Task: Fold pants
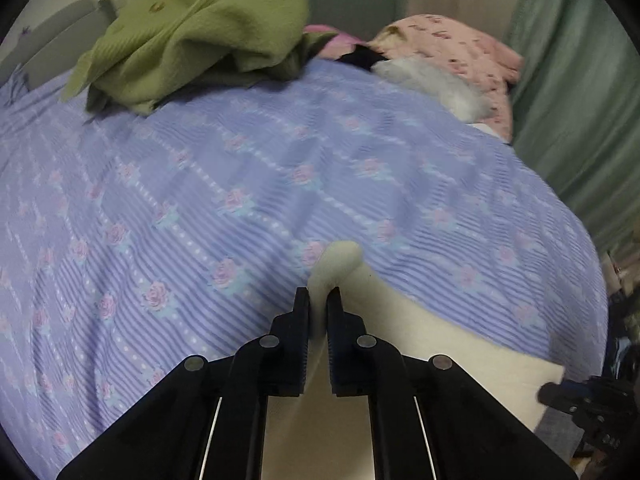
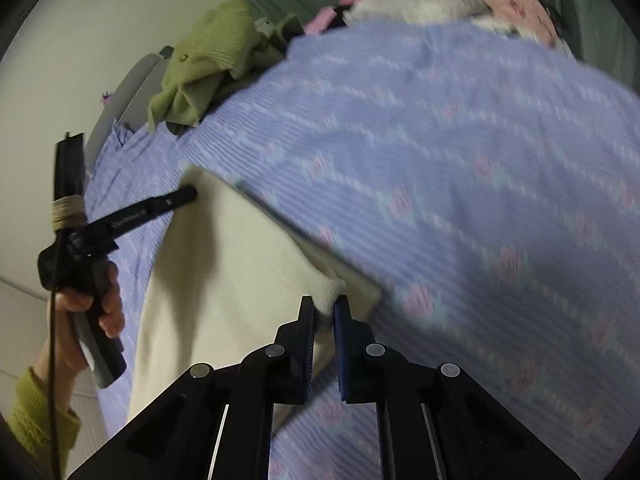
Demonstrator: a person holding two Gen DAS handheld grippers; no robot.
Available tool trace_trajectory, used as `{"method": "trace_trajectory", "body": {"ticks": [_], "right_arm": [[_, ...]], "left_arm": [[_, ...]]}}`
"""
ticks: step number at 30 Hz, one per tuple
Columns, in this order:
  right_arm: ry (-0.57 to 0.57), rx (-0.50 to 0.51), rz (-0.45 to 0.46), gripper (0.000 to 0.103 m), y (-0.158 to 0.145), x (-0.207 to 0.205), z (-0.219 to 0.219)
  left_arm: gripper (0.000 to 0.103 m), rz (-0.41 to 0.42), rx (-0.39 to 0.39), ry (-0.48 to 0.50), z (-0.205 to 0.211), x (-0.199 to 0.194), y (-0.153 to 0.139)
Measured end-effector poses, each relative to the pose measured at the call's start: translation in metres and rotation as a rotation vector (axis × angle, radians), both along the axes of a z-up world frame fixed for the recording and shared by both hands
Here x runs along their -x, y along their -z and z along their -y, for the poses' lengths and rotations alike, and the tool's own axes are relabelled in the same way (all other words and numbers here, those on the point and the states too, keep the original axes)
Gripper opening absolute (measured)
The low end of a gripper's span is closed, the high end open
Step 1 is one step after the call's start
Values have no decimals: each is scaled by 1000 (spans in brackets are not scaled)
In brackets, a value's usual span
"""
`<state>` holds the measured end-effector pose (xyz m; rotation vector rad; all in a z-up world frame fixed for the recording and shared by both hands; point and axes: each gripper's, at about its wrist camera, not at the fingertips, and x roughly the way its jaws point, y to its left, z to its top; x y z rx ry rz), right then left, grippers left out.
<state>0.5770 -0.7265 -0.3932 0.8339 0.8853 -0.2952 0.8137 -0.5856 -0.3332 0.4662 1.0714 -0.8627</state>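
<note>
Cream pants are pinched in both left hand-held gripper and right hand-held gripper.

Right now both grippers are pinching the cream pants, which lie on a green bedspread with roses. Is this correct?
Not quite: the bedspread is lilac-blue, not green, as the left wrist view shows. The rest holds: the left gripper and the right gripper each pinch the cream pants.

The bed lies open across its middle; a green garment heap crowds the far left corner, pink pillows (and something white, furry) the far right.
</note>
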Motion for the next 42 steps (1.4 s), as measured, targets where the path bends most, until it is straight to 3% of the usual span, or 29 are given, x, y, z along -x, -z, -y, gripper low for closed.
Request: {"method": "trace_trajectory", "body": {"ticks": [5, 6, 8, 10, 11, 13, 15, 18, 22, 27, 35, 42], "right_arm": [[-27, 60, -93, 10, 20, -20, 5], [-36, 62, -116, 10, 25, -22, 7], [-28, 93, -135, 25, 21, -21, 9], [16, 217, -164, 42, 3, -13, 14], [29, 278, -165, 49, -10, -10, 15], [9, 334, -132, 49, -33, -4, 16], [-22, 367, -100, 50, -55, 1, 13], [-108, 417, -29, 62, -89, 8, -3], [-288, 456, 62, 65, -126, 22, -44], [-521, 442, 155, 65, -154, 51, -109], [-904, 353, 224, 65, -151, 88, -222], [-1221, 296, 300, 65, -137, 119, -327]], "left_arm": [[13, -14, -91, -5, 14, -9, 27], [18, 12, -109, -3, 17, -8, 27], [34, 88, -138, -18, 21, -3, 17], [58, 139, -92, -60, 16, 1, -5], [60, 154, -43, -82, 7, 6, -21], [65, 160, 29, -112, -11, 19, -48], [67, 178, 76, -152, -40, 45, -77], [74, 169, 111, -209, -76, 87, -103], [75, 199, 101, -334, -147, 150, -128], [75, 183, 85, -587, -245, 237, -147], [78, 160, 44, -1011, -379, 353, -154], [78, 204, -65, -1245, -464, 425, -138]]}}
